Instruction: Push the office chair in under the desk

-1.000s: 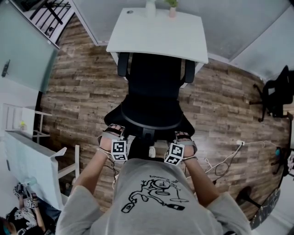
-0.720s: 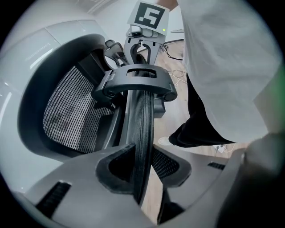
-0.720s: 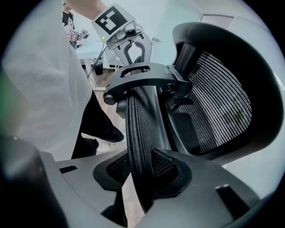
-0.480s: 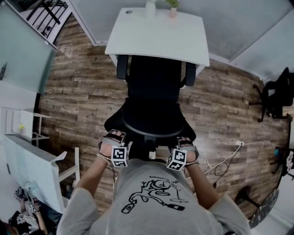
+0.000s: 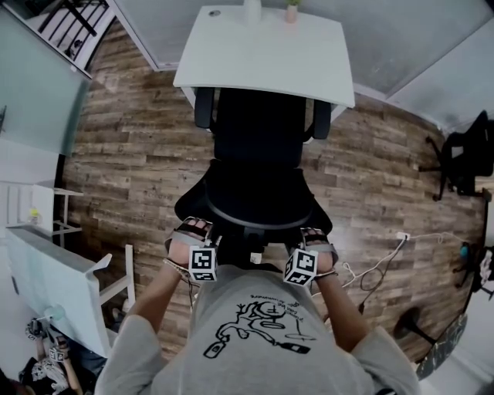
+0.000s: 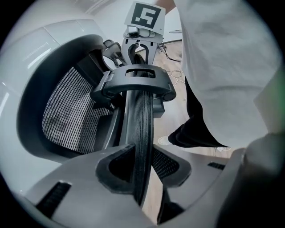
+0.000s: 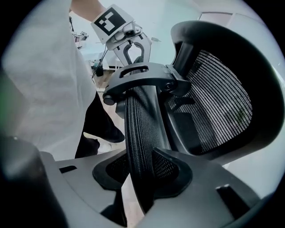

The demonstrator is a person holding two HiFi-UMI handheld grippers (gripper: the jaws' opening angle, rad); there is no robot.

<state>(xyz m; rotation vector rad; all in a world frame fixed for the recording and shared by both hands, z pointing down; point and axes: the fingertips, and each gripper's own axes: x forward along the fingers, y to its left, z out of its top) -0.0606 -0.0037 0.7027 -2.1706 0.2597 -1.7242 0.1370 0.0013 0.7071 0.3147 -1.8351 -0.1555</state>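
Observation:
The black mesh office chair (image 5: 258, 154) faces the white desk (image 5: 262, 54), its seat front and armrests at the desk's front edge. My left gripper (image 5: 197, 230) holds the left side of the backrest's top rim, my right gripper (image 5: 312, 235) the right side. In the left gripper view the rim (image 6: 142, 116) runs between the jaws of the left gripper (image 6: 142, 171), against the pads. The right gripper view shows the mesh edge (image 7: 142, 124) clamped the same way in the right gripper (image 7: 142, 173). The chair's base is hidden.
Two small pots (image 5: 291, 11) stand at the desk's far edge. A white table (image 5: 54, 270) is at the left, another black chair (image 5: 463, 154) at the far right. Cables (image 5: 378, 270) lie on the wooden floor to my right.
The chair has rolled slightly further toward the desk, and both grippers have stayed on its backrest rim.

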